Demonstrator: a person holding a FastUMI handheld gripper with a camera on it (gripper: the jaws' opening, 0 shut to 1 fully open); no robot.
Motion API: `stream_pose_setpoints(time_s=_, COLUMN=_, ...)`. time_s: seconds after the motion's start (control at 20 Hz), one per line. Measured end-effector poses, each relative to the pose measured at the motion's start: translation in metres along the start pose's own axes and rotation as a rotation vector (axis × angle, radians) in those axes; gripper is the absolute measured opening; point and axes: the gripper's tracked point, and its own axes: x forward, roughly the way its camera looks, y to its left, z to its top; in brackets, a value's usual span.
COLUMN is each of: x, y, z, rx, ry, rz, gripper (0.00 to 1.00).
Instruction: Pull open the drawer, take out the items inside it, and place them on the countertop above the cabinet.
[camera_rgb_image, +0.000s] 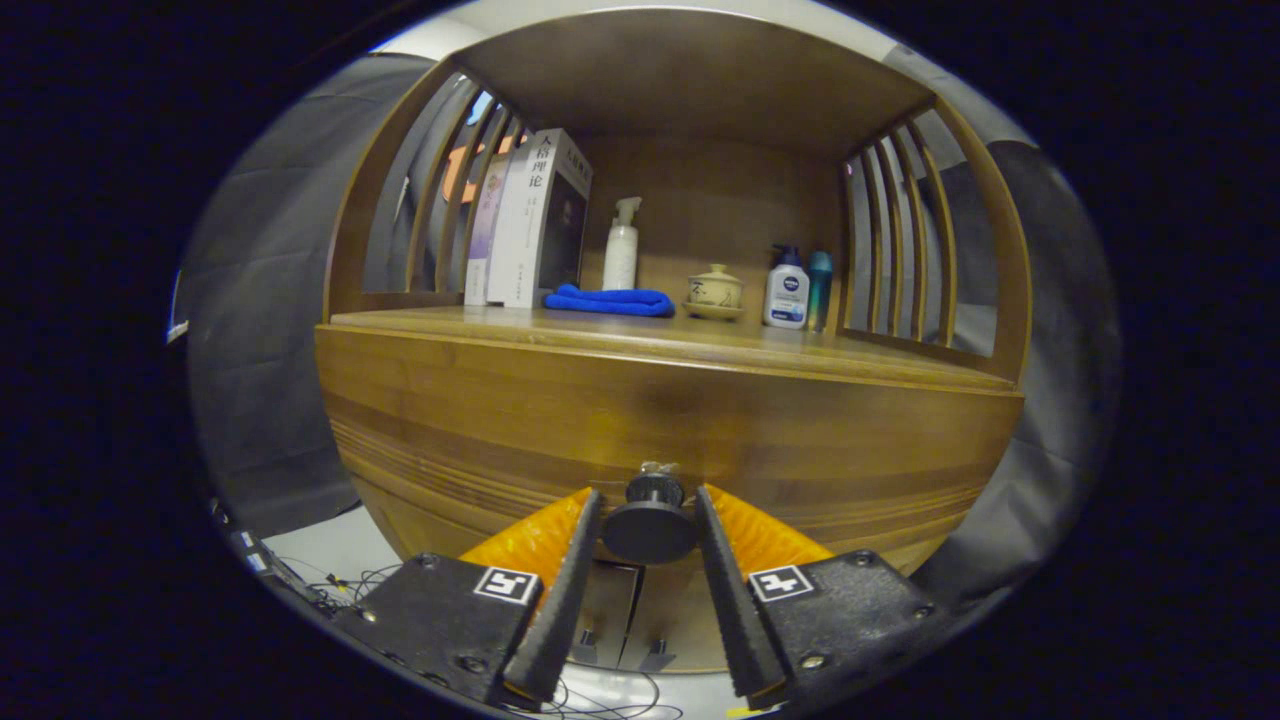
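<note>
While the drawer front (660, 430) of the wooden cabinet is closed flush under the countertop, the tool (648, 500) sits right at its round dark knob (650, 528). The knob lies between the two fingers, near their tips; the fingers stand partly open, one on each side of it. Each appears to be at or very near the knob's rim, but whether both actually press on it cannot be told from this angle.

Above the drawer, the bench (700, 345) — the cabinet's countertop — carries a row of things along its back edge, under a wooden top panel and between slatted side rails. Toward the back left corner stand several upright books (530, 220), leaning slightly against the left slats. Just beside them, touching or nearly touching the front book's base, lies a folded blue cloth (610, 300). Behind the cloth stands a white spray bottle (621, 250). Near the middle of the back edge is a small lidded ceramic cup on a saucer (714, 292). Toward the back right corner a white pump bottle with a blue label (787, 290) stands just beside a slim teal bottle (820, 288) — the two look close enough to touch.

Below the drawer, loose cables (600, 700) lie on the pale floor.
</note>
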Motion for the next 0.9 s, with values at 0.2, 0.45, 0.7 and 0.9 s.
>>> stream_pose_setpoints(time_s=0.2, x=0.001, y=-0.001, z=-0.003, rx=0.034, ry=0.044, rz=-0.052, gripper=0.47)
stream_pose_setpoints(time_s=0.45, x=0.001, y=0.0, z=-0.003, rx=0.065, ry=0.062, rz=-0.041, gripper=0.4)
stream_pose_setpoints(time_s=0.7, x=-0.022, y=0.0, z=-0.011, rx=0.091, ry=0.094, rz=-0.041, gripper=0.37)
stream_pose_setpoints(time_s=0.9, x=-0.05, y=0.002, z=-0.018, rx=0.1, ry=0.107, rz=-0.03, gripper=0.36)
